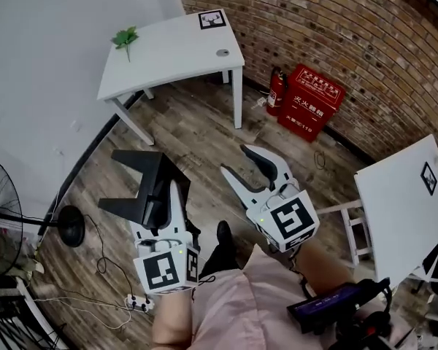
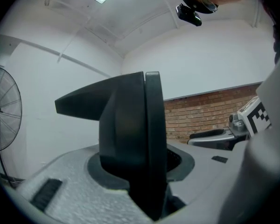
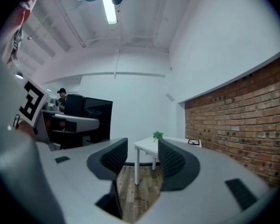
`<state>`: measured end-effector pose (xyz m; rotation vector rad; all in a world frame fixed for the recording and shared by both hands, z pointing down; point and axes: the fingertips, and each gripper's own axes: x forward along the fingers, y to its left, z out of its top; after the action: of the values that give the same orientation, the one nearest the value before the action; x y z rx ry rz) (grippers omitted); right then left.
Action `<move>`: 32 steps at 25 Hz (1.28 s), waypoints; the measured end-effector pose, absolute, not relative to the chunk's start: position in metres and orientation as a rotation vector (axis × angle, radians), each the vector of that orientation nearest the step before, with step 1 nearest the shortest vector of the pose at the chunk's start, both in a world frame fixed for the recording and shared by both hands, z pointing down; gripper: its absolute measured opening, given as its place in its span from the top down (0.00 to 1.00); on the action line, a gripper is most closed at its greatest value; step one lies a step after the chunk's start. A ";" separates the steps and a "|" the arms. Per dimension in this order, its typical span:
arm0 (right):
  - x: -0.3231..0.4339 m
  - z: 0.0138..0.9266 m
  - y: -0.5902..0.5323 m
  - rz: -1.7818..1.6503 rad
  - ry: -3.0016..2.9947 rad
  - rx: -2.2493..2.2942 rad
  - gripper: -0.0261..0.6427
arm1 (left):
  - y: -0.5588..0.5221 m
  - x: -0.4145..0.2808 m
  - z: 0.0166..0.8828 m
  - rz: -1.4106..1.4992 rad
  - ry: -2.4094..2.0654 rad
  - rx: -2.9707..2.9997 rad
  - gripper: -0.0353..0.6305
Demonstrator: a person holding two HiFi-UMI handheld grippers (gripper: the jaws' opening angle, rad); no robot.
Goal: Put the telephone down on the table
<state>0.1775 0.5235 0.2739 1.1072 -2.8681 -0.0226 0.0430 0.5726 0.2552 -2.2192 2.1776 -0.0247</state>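
Note:
A black telephone (image 1: 142, 184) with an angular body sits between the jaws of my left gripper (image 1: 160, 195), which is shut on it. In the left gripper view the telephone (image 2: 130, 139) fills the middle and hides the gap of that gripper (image 2: 140, 164). My right gripper (image 1: 239, 162) is beside it on the right, open, with nothing between its fingers; in its own view the right gripper (image 3: 137, 160) shows only floor in the gap. Both are held over the wooden floor, short of the white table (image 1: 175, 53), which the right gripper view shows straight ahead as the table (image 3: 147, 146).
A green plant sprig (image 1: 124, 37) and a square marker (image 1: 212, 20) lie on the table. A fire extinguisher (image 1: 276, 92) and a red box (image 1: 310, 100) stand by the brick wall. Another white table (image 1: 405, 210) is at the right, a fan (image 1: 0, 217) at the left.

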 end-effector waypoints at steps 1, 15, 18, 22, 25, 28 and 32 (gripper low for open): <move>0.169 0.273 0.511 -0.025 -2.871 1.102 0.65 | 0.559 0.036 0.254 -0.024 2.157 -2.245 0.69; 0.058 0.237 0.425 -0.097 -2.957 0.869 0.60 | 0.426 -0.029 0.207 -0.045 1.690 -2.547 0.69; 0.047 0.233 0.416 -0.094 -2.971 0.820 0.57 | 0.410 -0.031 0.196 -0.041 1.568 -2.609 0.69; 0.038 0.230 0.402 -0.081 -3.005 0.709 0.51 | 0.393 -0.023 0.188 -0.028 1.392 -2.731 0.69; 0.032 0.228 0.391 -0.042 -3.051 0.614 0.48 | 0.380 -0.017 0.188 -0.033 1.265 -2.821 0.69; 0.030 0.240 0.372 -0.043 -3.058 0.501 0.45 | 0.366 -0.008 0.191 -0.025 1.163 -2.926 0.69; 0.022 0.257 0.346 0.077 -3.084 0.328 0.44 | 0.339 0.003 0.201 -0.008 1.083 -3.070 0.69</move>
<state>0.0216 0.3460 0.2569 0.3280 -3.0839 0.0775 0.0032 0.3392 0.2006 -3.0698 1.0832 -0.0078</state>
